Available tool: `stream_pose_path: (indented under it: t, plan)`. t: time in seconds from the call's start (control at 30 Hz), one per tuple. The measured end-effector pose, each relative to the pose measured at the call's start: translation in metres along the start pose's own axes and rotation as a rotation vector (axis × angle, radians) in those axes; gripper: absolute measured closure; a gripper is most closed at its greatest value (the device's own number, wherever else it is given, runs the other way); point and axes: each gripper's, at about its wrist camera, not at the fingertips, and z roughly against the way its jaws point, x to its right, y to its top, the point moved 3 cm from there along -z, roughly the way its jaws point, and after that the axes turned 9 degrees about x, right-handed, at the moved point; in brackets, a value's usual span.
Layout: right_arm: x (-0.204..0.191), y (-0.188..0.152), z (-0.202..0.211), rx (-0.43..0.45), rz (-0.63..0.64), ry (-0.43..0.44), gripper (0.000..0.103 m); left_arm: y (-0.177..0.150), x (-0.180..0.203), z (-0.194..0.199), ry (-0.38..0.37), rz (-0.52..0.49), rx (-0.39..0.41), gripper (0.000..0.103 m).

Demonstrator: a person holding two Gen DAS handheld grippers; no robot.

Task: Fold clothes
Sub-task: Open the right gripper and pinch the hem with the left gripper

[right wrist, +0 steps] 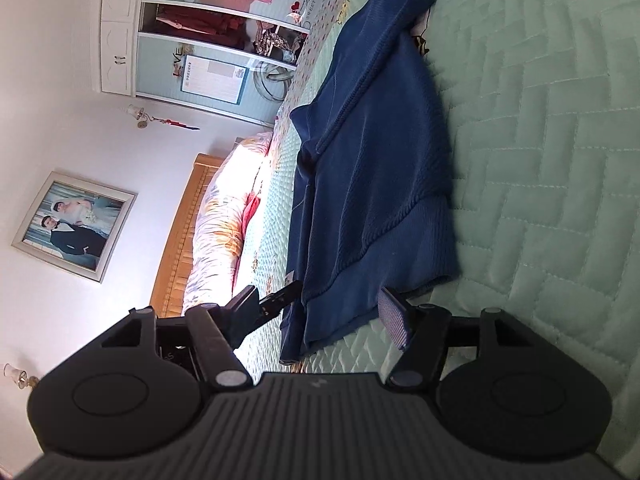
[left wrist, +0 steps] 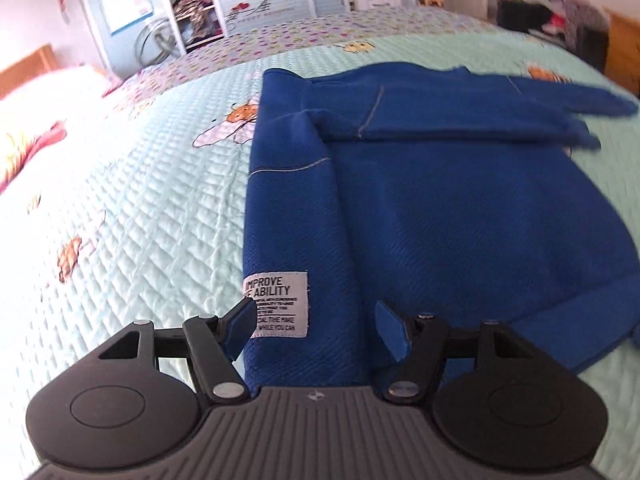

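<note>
Both claws stand wide apart and grip nothing. Left claw [left wrist: 316,326] hangs over the near edge of the blue sweater [left wrist: 440,208], fingers spread to either side of a folded-in strip of cloth, pads clear of it; this looks like lining up for the next pinch. Right claw [right wrist: 318,316] lies low and rolled on its side by the ribbed hem [right wrist: 416,236], its fingers apart with the corner of the garment just ahead of them, so a grab there seems likely.

Spread across the quilted green bedcover [left wrist: 132,216], the sweater lies flat so folds can be laid cleanly. One sleeve [left wrist: 480,116] is already crossed over the body, and one side is turned inward, narrowing the shape; the fold appears partly done.

On that turned-in side sits a white label [left wrist: 280,304], between the left fingers.
</note>
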Motion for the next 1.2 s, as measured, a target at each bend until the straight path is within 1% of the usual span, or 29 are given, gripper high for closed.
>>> stream_pose_path:
  t: [0.07,0.13,0.27,0.33,0.37,0.4,0.53,0.67,0.7,0.83,0.87,0.9,0.93,0.97,1.03,1.07,1.1,1.13,1.17,1.2]
  plan:
    - [0.004,0.002,0.001,-0.004,-0.013,0.014,0.036,-0.002,0.008,-0.003,0.041,-0.086,0.003,0.035]
    - [0.009,0.003,0.002,-0.004,-0.028,0.03,0.036,-0.005,0.015,-0.007,0.065,-0.156,0.001,0.035]
    - [0.015,0.003,0.007,0.014,-0.072,0.066,0.036,-0.008,0.021,-0.011,0.096,-0.25,0.021,0.035]
    - [0.016,0.002,0.009,0.021,-0.075,0.085,0.036,-0.008,0.021,-0.011,0.083,-0.269,0.026,0.058]
    - [0.017,0.001,0.01,0.024,-0.073,0.094,0.036,-0.008,0.02,-0.013,0.073,-0.264,0.016,0.084]
    - [0.017,0.0,0.011,0.028,-0.059,0.101,0.036,-0.007,0.018,-0.014,0.063,-0.243,0.004,0.09]
    - [0.015,-0.005,0.014,0.038,-0.006,0.129,0.037,-0.002,0.003,-0.013,0.02,-0.116,-0.013,0.091]
    - [0.016,-0.007,0.017,0.041,0.032,0.16,0.037,0.01,-0.012,-0.007,-0.054,0.058,0.006,0.094]
    - [0.016,-0.007,0.018,0.042,0.035,0.167,0.037,0.014,-0.014,-0.006,-0.062,0.085,0.014,0.094]
    - [0.018,-0.006,0.02,0.043,0.021,0.184,0.037,0.034,-0.013,-0.003,-0.08,0.13,0.046,0.094]
    - [0.018,-0.006,0.02,0.042,0.018,0.19,0.037,0.033,-0.007,-0.002,-0.084,0.12,0.044,0.094]
    - [0.018,-0.006,0.021,0.04,0.016,0.195,0.037,0.031,-0.003,-0.005,-0.101,0.137,0.033,0.094]
    - [0.019,-0.005,0.021,0.039,0.014,0.2,0.037,0.029,-0.002,-0.01,-0.132,0.185,0.013,0.094]
    - [0.02,-0.005,0.021,0.039,0.01,0.205,0.037,0.027,0.0,-0.013,-0.137,0.209,0.0,0.094]
    - [0.02,-0.005,0.023,0.04,0.005,0.215,0.037,0.025,0.005,-0.015,-0.109,0.223,-0.012,0.094]
    - [0.02,-0.005,0.023,0.039,0.005,0.219,0.037,0.026,0.007,-0.013,-0.101,0.221,-0.003,0.094]
    - [0.02,-0.005,0.024,0.038,0.004,0.222,0.037,0.029,0.009,-0.007,-0.084,0.191,0.02,0.091]
    - [0.021,-0.005,0.024,0.037,0.002,0.224,0.037,0.031,0.013,-0.002,-0.046,0.131,0.042,0.091]
    - [0.021,-0.005,0.024,0.036,0.0,0.226,0.037,0.033,0.016,0.001,-0.009,0.064,0.058,0.083]
    - [0.022,-0.005,0.024,0.035,-0.006,0.23,0.037,0.033,0.02,0.003,0.014,0.011,0.063,0.071]
